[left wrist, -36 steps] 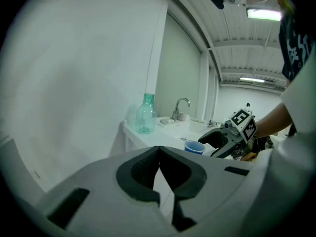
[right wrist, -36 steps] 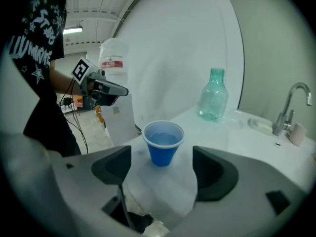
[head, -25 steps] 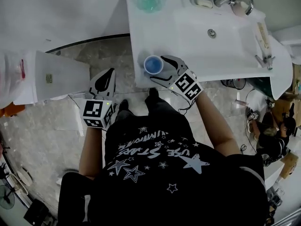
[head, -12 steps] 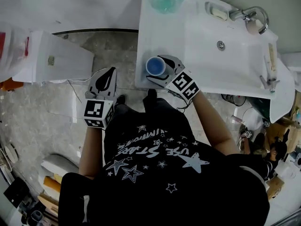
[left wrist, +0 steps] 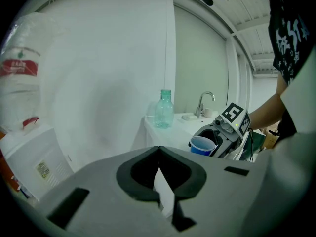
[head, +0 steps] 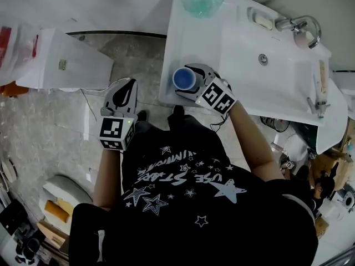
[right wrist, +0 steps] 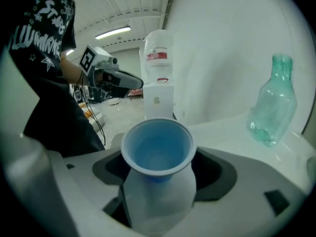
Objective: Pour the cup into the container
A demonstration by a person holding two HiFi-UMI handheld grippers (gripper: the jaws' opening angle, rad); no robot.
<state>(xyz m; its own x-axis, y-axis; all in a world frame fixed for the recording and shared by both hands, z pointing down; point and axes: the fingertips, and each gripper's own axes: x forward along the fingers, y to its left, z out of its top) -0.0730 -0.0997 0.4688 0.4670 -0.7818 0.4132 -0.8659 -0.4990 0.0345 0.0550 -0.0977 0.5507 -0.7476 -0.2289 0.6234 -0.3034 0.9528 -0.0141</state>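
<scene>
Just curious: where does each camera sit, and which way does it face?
Head view: on the person's head, steeply down onto sink counter; shirt, arms, left gripper, right gripper.
Left gripper view: rides it, faces the counter; own shut jaws.
Right gripper view: rides it, faces blue cup between own jaws.
All three share cup and green bottle.

The cup (right wrist: 157,149) between the jaws of the right gripper (head: 187,83) is blue, with a lighter blue rim. Both grippers have pale grey bodies and black linings round the jaws. Each carries a cube patterned in black-and-white squares, and a small green light shows on the cube of the left gripper (head: 128,86). Beyond the right jaws and off to their right, the bottle (right wrist: 274,102) is translucent sea-green and stands on a plain white counter (head: 233,49). Under the left jaws the floor (head: 50,126) is mottled grey-beige stone. The person's shirt (head: 188,198) is black with white stars and lettering.
</scene>
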